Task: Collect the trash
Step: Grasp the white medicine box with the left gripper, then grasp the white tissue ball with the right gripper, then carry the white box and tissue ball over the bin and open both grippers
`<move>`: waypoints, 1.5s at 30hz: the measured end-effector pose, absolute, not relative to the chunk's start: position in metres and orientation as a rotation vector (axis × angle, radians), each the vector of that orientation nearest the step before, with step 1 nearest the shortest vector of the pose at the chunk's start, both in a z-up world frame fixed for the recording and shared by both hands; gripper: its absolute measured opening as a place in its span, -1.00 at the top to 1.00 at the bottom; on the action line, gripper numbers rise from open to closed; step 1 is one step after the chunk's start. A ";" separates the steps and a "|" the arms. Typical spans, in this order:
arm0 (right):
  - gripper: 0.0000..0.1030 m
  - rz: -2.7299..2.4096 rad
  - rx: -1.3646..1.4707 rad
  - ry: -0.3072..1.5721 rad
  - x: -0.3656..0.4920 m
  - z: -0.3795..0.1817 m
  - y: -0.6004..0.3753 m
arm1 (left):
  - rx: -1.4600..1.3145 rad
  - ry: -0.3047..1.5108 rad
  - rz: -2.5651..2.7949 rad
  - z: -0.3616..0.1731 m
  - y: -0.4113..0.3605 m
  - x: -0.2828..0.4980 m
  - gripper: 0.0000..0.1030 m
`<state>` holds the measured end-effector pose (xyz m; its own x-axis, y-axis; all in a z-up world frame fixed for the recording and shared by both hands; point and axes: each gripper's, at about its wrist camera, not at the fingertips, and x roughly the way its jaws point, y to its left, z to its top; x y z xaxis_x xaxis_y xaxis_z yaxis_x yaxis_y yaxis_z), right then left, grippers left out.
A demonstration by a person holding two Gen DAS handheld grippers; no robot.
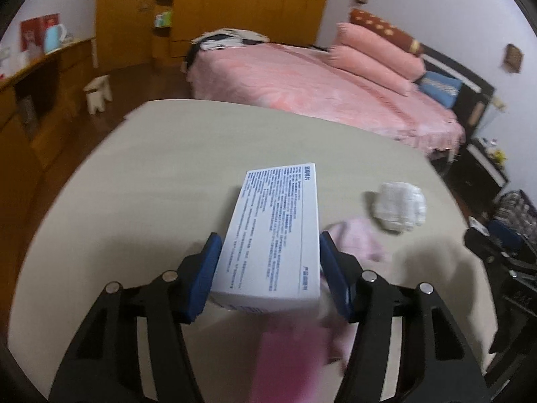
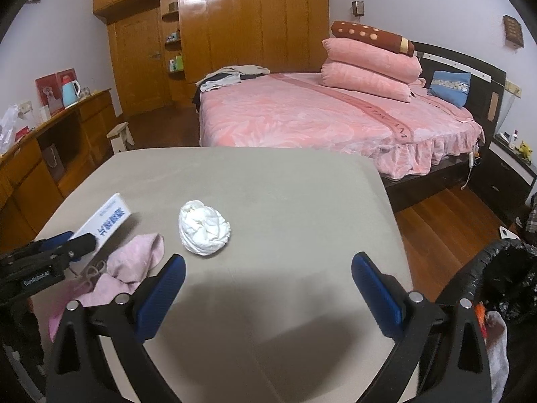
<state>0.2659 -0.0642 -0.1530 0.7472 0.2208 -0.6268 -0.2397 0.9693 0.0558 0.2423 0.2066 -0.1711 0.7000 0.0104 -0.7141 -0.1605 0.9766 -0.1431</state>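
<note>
A white box with blue print (image 1: 278,231) sits between the blue pads of my left gripper (image 1: 268,248), which is shut on its two long sides; its near end hangs just above the beige table (image 1: 151,174). In the right wrist view the same box (image 2: 107,216) tilts up out of the left gripper (image 2: 72,243). A crumpled white tissue (image 2: 203,230) lies on the table ahead of my right gripper (image 2: 268,268), which is open with nothing between its fingers. A pink cloth (image 2: 134,260) lies between the two grippers.
A bin lined with a black bag (image 2: 503,268) stands at the table's right edge, with scraps inside. Beyond the table are a pink bed (image 2: 319,114), a wooden wardrobe (image 2: 251,33), a low cabinet (image 2: 67,134) and a small stool (image 2: 120,136).
</note>
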 end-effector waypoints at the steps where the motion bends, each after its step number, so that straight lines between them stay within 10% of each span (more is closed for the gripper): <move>1: -0.88 0.254 -0.028 0.682 0.267 -0.154 -0.063 | -0.204 0.804 0.102 -0.173 0.210 0.243 -0.12; 20: -0.76 0.326 -0.012 0.714 0.304 -0.161 -0.030 | -0.249 0.808 0.160 -0.171 0.232 0.248 -0.10; 26: -0.36 0.347 -0.051 0.773 0.319 -0.175 -0.007 | -0.225 0.798 0.173 -0.160 0.233 0.248 -0.10; 31: 0.36 0.398 -0.044 0.809 0.321 -0.181 -0.001 | -0.214 0.790 0.171 -0.154 0.230 0.246 -0.10; 45: 0.44 0.378 0.007 0.697 0.277 -0.124 -0.039 | -0.185 0.741 0.144 -0.117 0.195 0.226 -0.10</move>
<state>0.2774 -0.0387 -0.1237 0.7018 0.3421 -0.6248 -0.3372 0.9322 0.1315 0.2263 0.1949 -0.1166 0.7294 0.0650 -0.6810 -0.1956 0.9737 -0.1165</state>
